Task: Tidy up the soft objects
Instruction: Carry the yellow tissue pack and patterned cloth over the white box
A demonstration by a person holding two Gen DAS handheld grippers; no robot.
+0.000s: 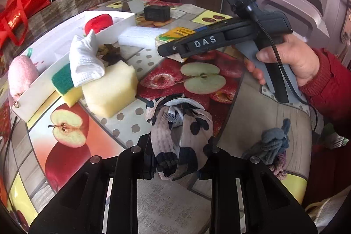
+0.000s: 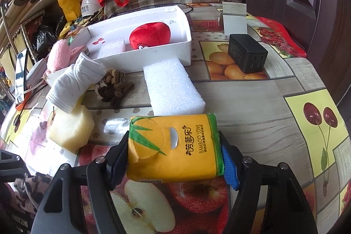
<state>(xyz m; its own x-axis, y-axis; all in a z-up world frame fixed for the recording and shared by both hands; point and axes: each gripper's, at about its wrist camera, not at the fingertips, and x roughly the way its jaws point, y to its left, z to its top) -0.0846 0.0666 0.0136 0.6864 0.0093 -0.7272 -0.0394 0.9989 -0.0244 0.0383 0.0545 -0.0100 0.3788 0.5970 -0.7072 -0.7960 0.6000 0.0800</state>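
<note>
Fruit-printed oilcloth covers the table (image 2: pixel 252 115), with a plaid-covered seat and red bags behind it at the top of both views. Largest on it is the white cardboard box (image 2: pixel 184 21), upper centre in the right wrist view, already holding a red plush apple (image 2: pixel 150 35) and a small foam piece. Just in front of the box lie a white foam block (image 2: pixel 173 89), a pale yellow sponge (image 2: pixel 70 128), a folded white cloth (image 2: pixel 76 78) and a knot of brown hair ties (image 2: pixel 114 86).

At the bottom of the right wrist view, the right gripper (image 2: pixel 175 152) has its fingers clamped on the sides of a yellow bamboo tissue pack (image 2: pixel 175 146). In the left wrist view, the left gripper (image 1: pixel 177 157) has its fingers pinched tight on a crumpled black-and-white patterned cloth (image 1: pixel 182 135), low centre, with a grey rag (image 1: pixel 272 142) lying loose to its right.

Both picks look made, so the step in hand is likely the carry. Next each item needs lifting clear of the clutter and setting into free space in the box, beside the plush apple.
</note>
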